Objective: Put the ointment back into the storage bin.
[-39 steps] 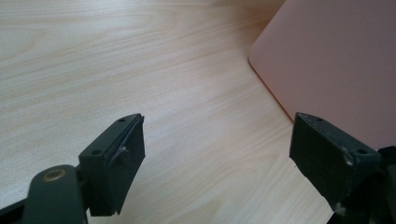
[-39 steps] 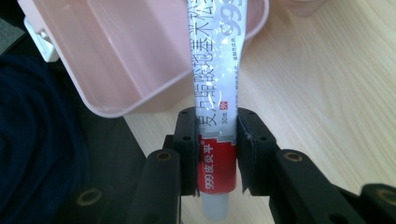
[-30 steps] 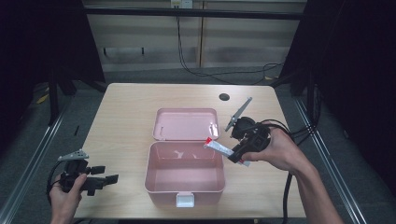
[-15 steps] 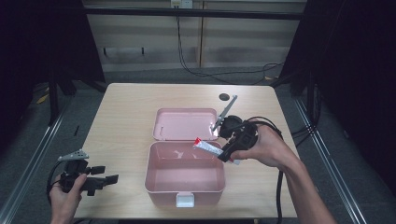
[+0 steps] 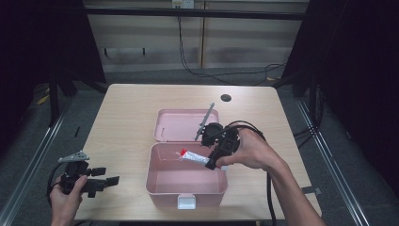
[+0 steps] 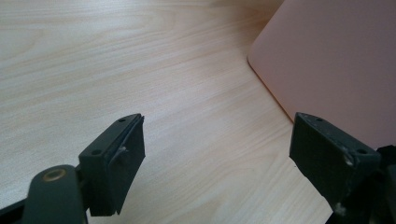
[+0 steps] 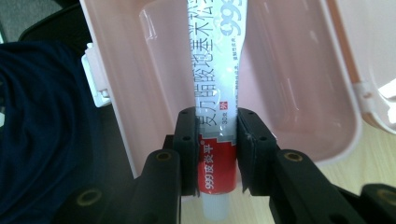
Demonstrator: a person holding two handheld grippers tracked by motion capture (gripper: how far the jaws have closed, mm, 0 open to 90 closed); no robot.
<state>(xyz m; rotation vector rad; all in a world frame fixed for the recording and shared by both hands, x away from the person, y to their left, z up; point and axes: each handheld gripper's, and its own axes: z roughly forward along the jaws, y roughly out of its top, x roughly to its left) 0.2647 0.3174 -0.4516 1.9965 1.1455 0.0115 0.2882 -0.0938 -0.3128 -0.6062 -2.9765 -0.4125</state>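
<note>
Since a second ago my right gripper [image 5: 212,160] has carried the tube [image 5: 195,157] from beyond the box's right wall, at about three o'clock of it, to over the open pink box [image 5: 162,181]; my left gripper [image 5: 107,177] has kept its place. My right jaws are clenched on the tube near its red end, as the right gripper view shows [image 7: 215,161], and the tube runs on toward twelve o'clock there, above the box's hollow [image 7: 289,93]. In the high view it points toward nine o'clock from my right hand [image 5: 249,150]. The lid [image 5: 176,125] lies open at the box's twelve o'clock. My left jaws stand released, nothing between them, over the table [image 6: 140,56] at the box's eight o'clock.
</note>
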